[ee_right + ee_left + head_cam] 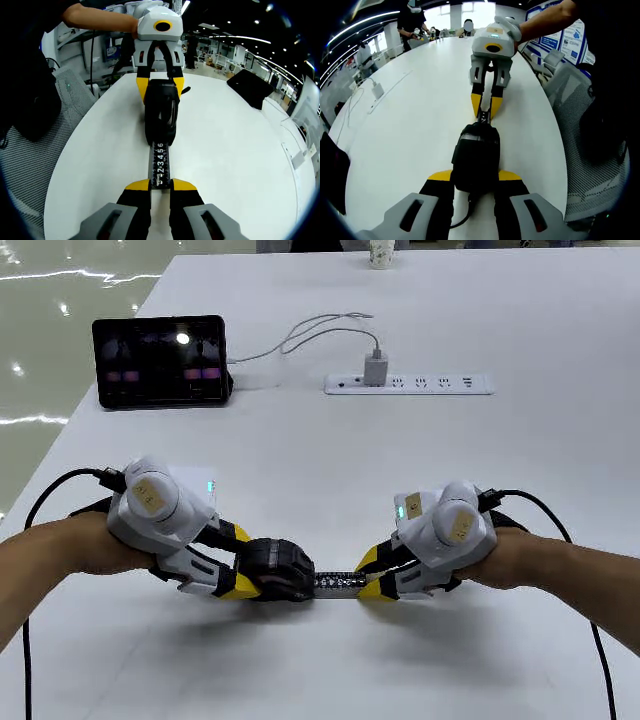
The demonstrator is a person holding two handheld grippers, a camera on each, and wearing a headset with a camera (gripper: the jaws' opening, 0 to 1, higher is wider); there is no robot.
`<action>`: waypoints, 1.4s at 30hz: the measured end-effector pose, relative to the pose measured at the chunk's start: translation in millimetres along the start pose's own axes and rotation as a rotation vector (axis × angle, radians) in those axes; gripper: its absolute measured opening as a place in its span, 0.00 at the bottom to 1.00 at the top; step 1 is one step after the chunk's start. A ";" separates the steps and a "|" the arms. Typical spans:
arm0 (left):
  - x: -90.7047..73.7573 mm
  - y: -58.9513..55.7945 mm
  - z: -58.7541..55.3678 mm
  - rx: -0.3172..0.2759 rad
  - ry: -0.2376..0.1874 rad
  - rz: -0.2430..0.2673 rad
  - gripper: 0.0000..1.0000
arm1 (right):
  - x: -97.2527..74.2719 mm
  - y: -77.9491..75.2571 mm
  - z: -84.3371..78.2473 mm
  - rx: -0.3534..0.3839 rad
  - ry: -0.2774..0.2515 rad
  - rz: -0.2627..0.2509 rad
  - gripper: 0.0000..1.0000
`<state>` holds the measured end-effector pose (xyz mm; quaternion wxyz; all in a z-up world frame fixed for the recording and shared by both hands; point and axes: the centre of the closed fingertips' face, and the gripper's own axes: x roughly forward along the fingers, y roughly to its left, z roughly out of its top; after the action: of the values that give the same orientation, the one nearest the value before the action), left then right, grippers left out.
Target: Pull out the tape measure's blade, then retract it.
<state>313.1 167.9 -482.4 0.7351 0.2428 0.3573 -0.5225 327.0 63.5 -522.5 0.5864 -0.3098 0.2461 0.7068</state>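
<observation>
1. A dark tablet (pixel 160 360) is standing propped at the far left of the white bench (pixel 300 460), its screen glowing faintly.
2. The left gripper (pixel 240 560) is lying low over the near part of the bench, held in the person's left hand (pixel 95 543). Its yellow-tipped fingers (pixel 240 587) are pressing against both sides of the black tape measure (pixel 278 570), clamping its case between them.
3. The tape measure is sitting on the bench between the two grippers, with its mouth pointing toward the right gripper.
4. The blade (pixel 338 582) is sticking out a short way from the case, running straight to the right just above the bench; in the right gripper view its numbers 2 to 6 are showing.
5. The right gripper (pixel 369 574) is facing the left one, and its fingers (pixel 372 588) are pinching the free end of the blade.
6. Farther back, a white cable (pixel 300 335) is trailing to a charger (pixel 375 368) plugged into a white power strip (pixel 410 384).
7. A paper cup (pixel 381 252) is standing at the far edge.
</observation>
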 end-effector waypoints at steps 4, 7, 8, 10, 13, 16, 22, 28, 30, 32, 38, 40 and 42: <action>-0.2 -0.4 0.4 -0.001 0.001 -0.001 0.24 | -3.7 -0.2 -5.2 0.004 0.007 -0.004 0.09; 0.0 -0.2 0.4 -0.003 0.001 -0.002 0.24 | -7.2 -0.3 -9.6 0.010 0.011 -0.007 0.09; 0.0 -0.1 0.4 -0.003 0.001 -0.002 0.24 | -8.2 -1.1 -10.0 0.009 0.007 -0.009 0.09; 0.3 -0.1 0.3 -0.003 0.002 -0.002 0.24 | -10.6 -0.4 -13.1 0.014 0.011 -0.009 0.09; 0.4 0.1 0.1 -0.003 0.003 -0.003 0.24 | -12.9 -0.2 -16.6 0.019 0.014 -0.013 0.09; 0.5 0.3 -0.1 -0.005 0.004 -0.003 0.24 | -15.3 -1.1 -19.3 0.016 0.016 -0.017 0.09; 0.4 0.1 0.0 -0.006 0.005 -0.003 0.24 | -22.1 -2.3 -26.5 0.019 0.021 -0.025 0.09; 0.1 -0.9 0.9 -0.008 0.007 -0.004 0.24 | -30.3 -2.7 -33.2 0.030 0.024 -0.034 0.09; 0.0 -0.8 1.0 -0.009 0.008 -0.004 0.24 | -33.0 -3.3 -35.4 0.029 0.026 -0.037 0.09; -0.1 -0.8 1.1 -0.009 0.008 -0.005 0.24 | -35.4 -3.3 -37.1 0.030 0.028 -0.039 0.10; -0.2 -0.5 1.3 -0.009 0.010 -0.008 0.24 | -43.1 -2.8 -43.7 0.037 0.033 -0.047 0.10; -0.2 -0.5 1.3 -0.007 0.011 -0.009 0.24 | -45.7 -2.3 -46.5 0.041 0.035 -0.050 0.10; -0.3 -0.6 1.4 -0.007 0.011 -0.009 0.24 | -47.9 -2.4 -49.0 0.045 0.035 -0.053 0.10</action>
<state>312.9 166.8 -481.3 0.7315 0.2415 0.3643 -0.5234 342.5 -3.3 -521.3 0.6074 -0.3154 0.2636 0.6798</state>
